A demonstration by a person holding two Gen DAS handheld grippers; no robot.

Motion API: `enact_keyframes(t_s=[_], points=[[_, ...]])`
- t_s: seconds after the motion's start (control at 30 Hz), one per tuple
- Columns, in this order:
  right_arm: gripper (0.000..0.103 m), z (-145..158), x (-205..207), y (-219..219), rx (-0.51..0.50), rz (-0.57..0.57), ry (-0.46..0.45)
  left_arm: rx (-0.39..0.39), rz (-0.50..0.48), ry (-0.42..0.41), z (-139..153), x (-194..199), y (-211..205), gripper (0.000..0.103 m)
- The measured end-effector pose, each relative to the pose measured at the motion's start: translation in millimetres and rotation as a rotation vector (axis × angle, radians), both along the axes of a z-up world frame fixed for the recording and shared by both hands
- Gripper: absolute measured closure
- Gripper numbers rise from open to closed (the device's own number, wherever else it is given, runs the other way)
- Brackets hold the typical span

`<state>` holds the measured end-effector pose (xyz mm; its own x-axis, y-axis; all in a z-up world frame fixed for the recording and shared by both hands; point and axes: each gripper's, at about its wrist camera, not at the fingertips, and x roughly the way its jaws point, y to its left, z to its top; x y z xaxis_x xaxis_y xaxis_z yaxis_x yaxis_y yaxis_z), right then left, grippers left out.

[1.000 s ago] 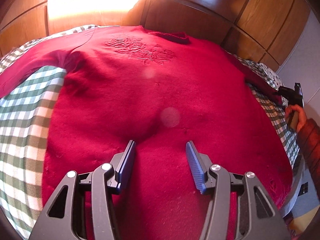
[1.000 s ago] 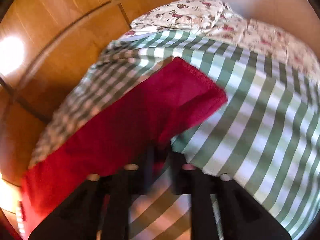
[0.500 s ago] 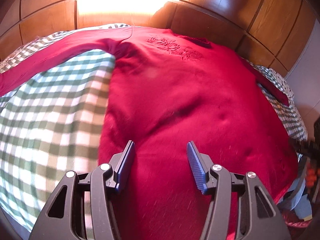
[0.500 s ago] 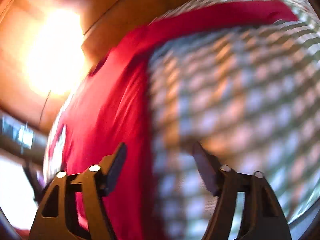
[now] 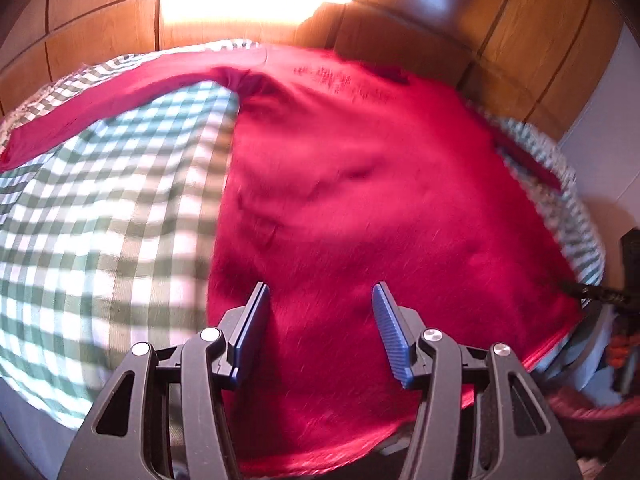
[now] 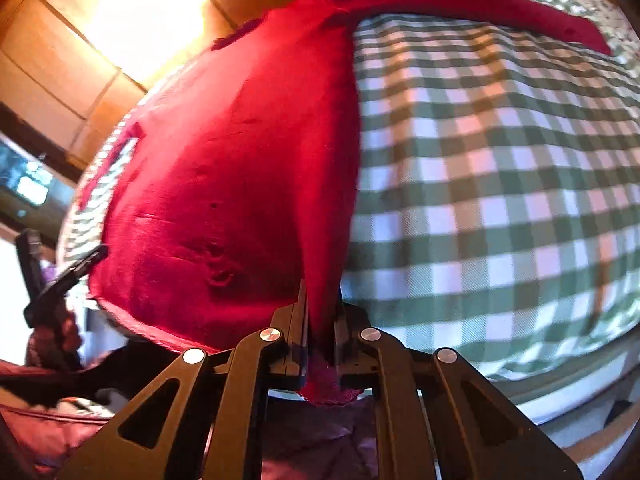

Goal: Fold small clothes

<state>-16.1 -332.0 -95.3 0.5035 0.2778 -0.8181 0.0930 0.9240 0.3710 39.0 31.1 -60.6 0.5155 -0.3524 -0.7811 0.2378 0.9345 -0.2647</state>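
Folding has barely begun: the red sweater [image 5: 360, 200] lies flat across the checked bed [image 5: 100, 240], sleeves seemingly unfolded. The right hand-held gripper [image 6: 322, 320] has just clamped its hem corner at lower centre; the left hand-held gripper [image 5: 318, 328] hovers released.

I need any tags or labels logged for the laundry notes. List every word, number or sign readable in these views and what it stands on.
None can be read.
Red sweater: a raised pattern near the collar, blurred; no letters can be made out.
Checked bedspread: pattern only, no text.
Wooden panels: no writing.
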Motion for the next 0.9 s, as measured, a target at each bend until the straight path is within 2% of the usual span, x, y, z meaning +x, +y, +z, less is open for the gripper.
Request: enact_keyframes(t_s=[0.03, 0.07, 0.1, 0.17, 0.2, 0.27, 0.4, 0.43, 0.57, 0.67, 0.7, 0.73, 0.77, 0.9], points=[[0.072, 6.0, 5.2, -10.0, 0.004, -0.030, -0.024, -0.009, 0.006, -0.017, 4.3, 5.6, -1.7, 0.050], [0.057, 12.2, 12.0, -24.0, 0.002, -0.087, -0.054, -0.012, 0.006, -0.036, 7.9, 13.0, -5.5, 0.049], [0.034, 15.7, 17.2, -33.6, -0.008, -0.145, -0.078, -0.008, 0.007, -0.052, 10.4, 20.2, -10.2, 0.049], [0.032, 20.8, 32.0, -67.8, -0.004, -0.274, -0.121, -0.003, 0.006, -0.079, 14.6, 36.2, -21.8, 0.049], [0.032, 20.1, 44.1, -96.8, 0.023, -0.379, -0.134, 0.001, 0.000, -0.089, 15.5, 45.0, -28.8, 0.047], [0.032, 17.7, 58.0, -134.4, 0.057, -0.514, -0.151, 0.016, -0.001, -0.100, 14.7, 59.5, -42.0, 0.046], [0.039, 10.9, 89.9, -220.3, 0.129, -0.787, -0.185, 0.036, -0.032, -0.052, 2.2, 84.7, -66.0, 0.046], [0.044, 9.3, 96.2, -235.2, 0.139, -0.829, -0.189, 0.045, -0.037, -0.038, -2.4, 88.1, -71.0, 0.046], [0.047, 6.7, 130.9, -283.8, 0.139, -0.943, -0.191, 0.073, -0.038, -0.013, -17.5, 93.9, -79.1, 0.044], [0.048, 7.2, 151.8, -301.4, 0.118, -0.973, -0.171, 0.069, -0.032, -0.024, -18.6, 94.8, -82.9, 0.040], [0.066, 9.2, 163.6, -303.7, 0.073, -0.960, -0.139, 0.067, -0.029, -0.025, -19.4, 94.1, -81.9, 0.040], [0.094, 11.2, 173.1, -299.9, 0.036, -0.937, -0.114, 0.064, -0.028, -0.025, -20.9, 93.8, -82.6, 0.040], [0.096, 17.0, 176.9, -293.9, -0.002, -0.919, -0.111, 0.058, -0.027, -0.026, -21.2, 94.0, -82.2, 0.039], [0.096, 70.9, 194.8, -243.9, -0.084, -0.746, -0.268, 0.034, -0.025, -0.026, -23.4, 94.5, -79.9, 0.038]])
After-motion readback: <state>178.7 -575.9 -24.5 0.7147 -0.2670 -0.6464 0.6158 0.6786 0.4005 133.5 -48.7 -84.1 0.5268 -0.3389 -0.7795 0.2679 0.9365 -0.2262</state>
